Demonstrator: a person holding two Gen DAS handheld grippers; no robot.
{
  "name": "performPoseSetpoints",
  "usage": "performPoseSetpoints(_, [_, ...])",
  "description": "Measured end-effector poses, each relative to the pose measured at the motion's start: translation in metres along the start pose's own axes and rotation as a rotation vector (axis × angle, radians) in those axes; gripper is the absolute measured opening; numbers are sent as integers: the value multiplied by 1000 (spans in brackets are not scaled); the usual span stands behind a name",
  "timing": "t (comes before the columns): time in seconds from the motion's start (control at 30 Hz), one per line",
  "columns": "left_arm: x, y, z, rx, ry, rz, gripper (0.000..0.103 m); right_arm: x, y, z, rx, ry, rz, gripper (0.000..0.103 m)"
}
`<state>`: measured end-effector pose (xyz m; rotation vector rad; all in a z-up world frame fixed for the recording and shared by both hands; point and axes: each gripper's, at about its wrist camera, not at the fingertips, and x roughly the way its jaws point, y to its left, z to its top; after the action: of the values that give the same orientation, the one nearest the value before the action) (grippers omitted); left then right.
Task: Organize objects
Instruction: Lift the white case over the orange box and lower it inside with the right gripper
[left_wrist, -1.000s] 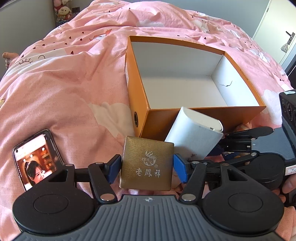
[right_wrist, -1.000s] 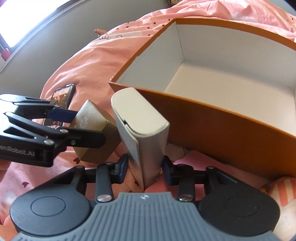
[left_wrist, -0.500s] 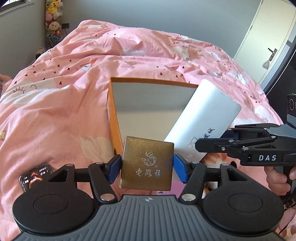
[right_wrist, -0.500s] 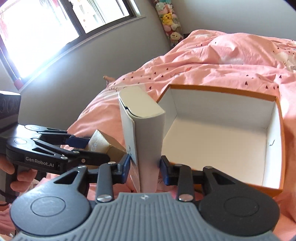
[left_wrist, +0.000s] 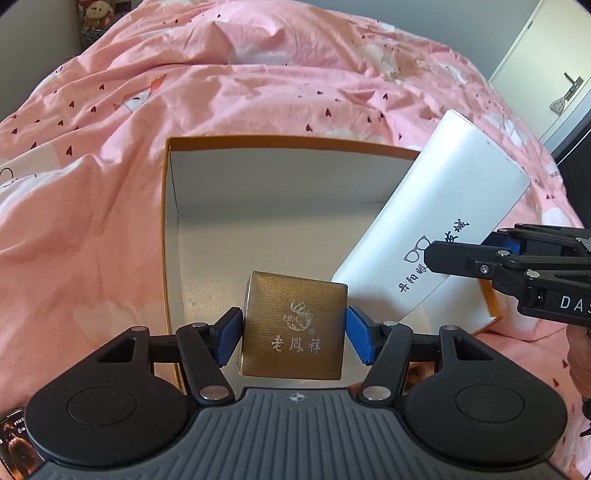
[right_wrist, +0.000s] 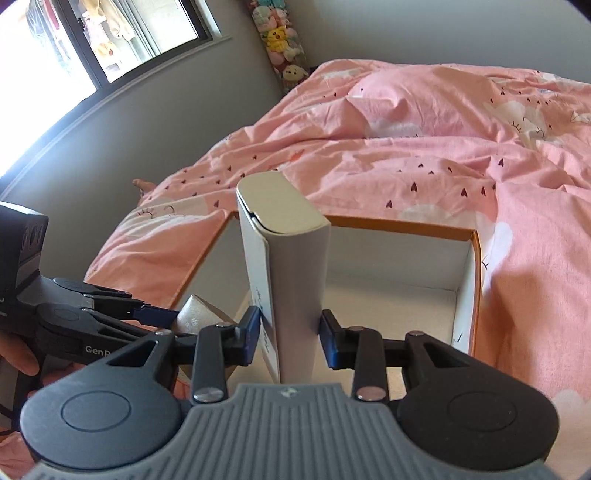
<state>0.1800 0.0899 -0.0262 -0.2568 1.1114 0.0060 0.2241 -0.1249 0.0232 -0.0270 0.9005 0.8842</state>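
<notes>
Left gripper (left_wrist: 293, 334) pinches a small brushed-gold cube box (left_wrist: 293, 328) with embossed characters, blue pads pressed to its two sides, held over the open orange cardboard box (left_wrist: 164, 236) with matte white lining. Right gripper (right_wrist: 290, 338) clamps a tall white paperboard carton (right_wrist: 286, 266), rounded edges, tuck flap on top, spectacles drawn on its face; carton tilted over the orange box's right part. Orange box rests on a crumpled pink cotton duvet (left_wrist: 258, 81), printed with small dark hearts and white clouds. Phone (left_wrist: 14, 446) at lower left edge. Grey walls, bright window (right_wrist: 74, 44), plush toys (right_wrist: 280, 40) stacked in the corner.
</notes>
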Motion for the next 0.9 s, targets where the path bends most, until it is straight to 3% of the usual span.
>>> performPoseSetpoints(0.3, [13,1,-7,42,89,54,70,84,-25,5,39,193,108,37])
performPoseSetpoints(0.57, [24,-1,-1,54,134,72,70,154,-34,23,136,356,265,37])
performPoseSetpoints(0.83, [24,8,3,47,177,59,70,189,-32,39,168,397,268,37])
performPoseSetpoints(0.9, [24,9,3,46,199,48,70,193,-28,37,154,409,219,39])
